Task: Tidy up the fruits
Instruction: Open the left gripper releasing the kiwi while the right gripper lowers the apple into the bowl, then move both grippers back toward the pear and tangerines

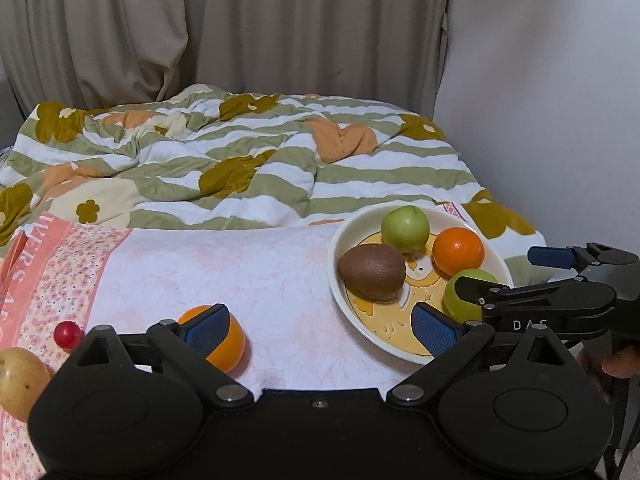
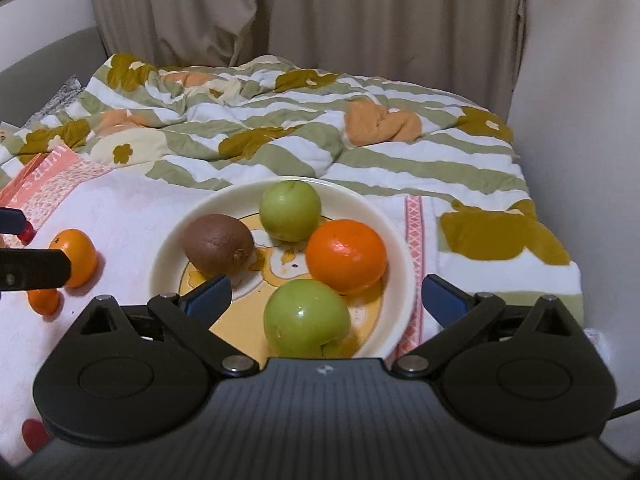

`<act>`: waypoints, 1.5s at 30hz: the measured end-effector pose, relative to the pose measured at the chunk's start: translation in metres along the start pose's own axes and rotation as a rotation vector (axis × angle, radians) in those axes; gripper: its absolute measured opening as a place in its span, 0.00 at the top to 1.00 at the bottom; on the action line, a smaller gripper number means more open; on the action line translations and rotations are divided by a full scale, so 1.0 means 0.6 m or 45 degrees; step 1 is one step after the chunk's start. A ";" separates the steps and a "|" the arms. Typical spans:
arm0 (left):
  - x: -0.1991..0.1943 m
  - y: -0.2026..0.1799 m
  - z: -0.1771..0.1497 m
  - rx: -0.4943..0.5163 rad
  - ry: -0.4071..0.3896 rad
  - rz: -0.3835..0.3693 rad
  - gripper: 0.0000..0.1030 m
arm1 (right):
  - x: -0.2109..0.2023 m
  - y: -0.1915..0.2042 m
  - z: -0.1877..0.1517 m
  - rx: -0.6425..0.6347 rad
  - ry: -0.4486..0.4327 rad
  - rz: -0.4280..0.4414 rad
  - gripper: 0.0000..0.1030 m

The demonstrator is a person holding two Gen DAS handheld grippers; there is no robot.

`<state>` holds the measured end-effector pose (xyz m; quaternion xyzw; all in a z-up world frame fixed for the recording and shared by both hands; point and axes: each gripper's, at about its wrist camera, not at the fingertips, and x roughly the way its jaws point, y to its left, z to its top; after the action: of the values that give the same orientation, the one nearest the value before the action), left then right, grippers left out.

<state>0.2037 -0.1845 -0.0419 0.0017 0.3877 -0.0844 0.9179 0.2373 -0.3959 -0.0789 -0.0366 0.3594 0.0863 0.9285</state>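
we find the plate (image 2: 404,256) on the pink cloth (image 1: 248,264) already loaded with four fruits: a kiwi (image 2: 218,244), a far green apple (image 2: 290,210), an orange (image 2: 346,256) and a near green apple (image 2: 306,318). the right gripper (image 2: 326,300) stands with its jaws at full spread on either side of the near green apple, pads clear of it; we judge that fruit to be set down and released. the left gripper (image 1: 320,326) is likewise wide open and holds nothing; its left pad lies in front of a loose orange (image 1: 228,344) on the cloth, without clamping it. further loose fruit remains off the plate: a small red fruit (image 1: 67,334), a yellowish apple (image 1: 20,382), and a second small orange (image 2: 43,301) seen from the right wrist view.

our assessment: the step in hand is a placement just completed. the next move calls for the right gripper to back off without nudging the apple, and for the left to centre on the loose orange and close before carrying it to the plate's remaining open space. round fruit on soft cloth may roll.
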 end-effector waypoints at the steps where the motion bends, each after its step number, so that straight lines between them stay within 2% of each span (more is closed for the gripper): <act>1: -0.005 -0.001 -0.001 -0.004 -0.007 0.001 0.03 | -0.004 -0.002 0.001 0.001 0.000 0.000 0.00; 6: -0.037 -0.008 -0.004 -0.001 -0.054 0.013 0.03 | -0.045 -0.009 0.003 0.022 -0.038 0.018 0.00; 14: -0.123 -0.008 -0.015 -0.030 -0.176 0.058 0.03 | -0.137 -0.001 0.009 0.015 -0.102 0.036 0.00; 24: -0.237 0.024 -0.055 -0.083 -0.271 0.159 0.03 | -0.241 0.030 0.012 0.002 -0.155 0.078 0.00; 33: -0.297 0.110 -0.086 -0.130 -0.317 0.249 0.03 | -0.289 0.096 0.006 0.029 -0.182 0.088 0.00; 45: -0.309 0.260 -0.107 -0.028 -0.309 0.221 0.03 | -0.287 0.248 -0.008 0.096 -0.166 -0.007 0.00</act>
<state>0.0555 0.0023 0.0354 0.0150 0.2731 0.0000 0.9619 0.0812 -0.2736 0.0328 0.0030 0.3011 0.0722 0.9509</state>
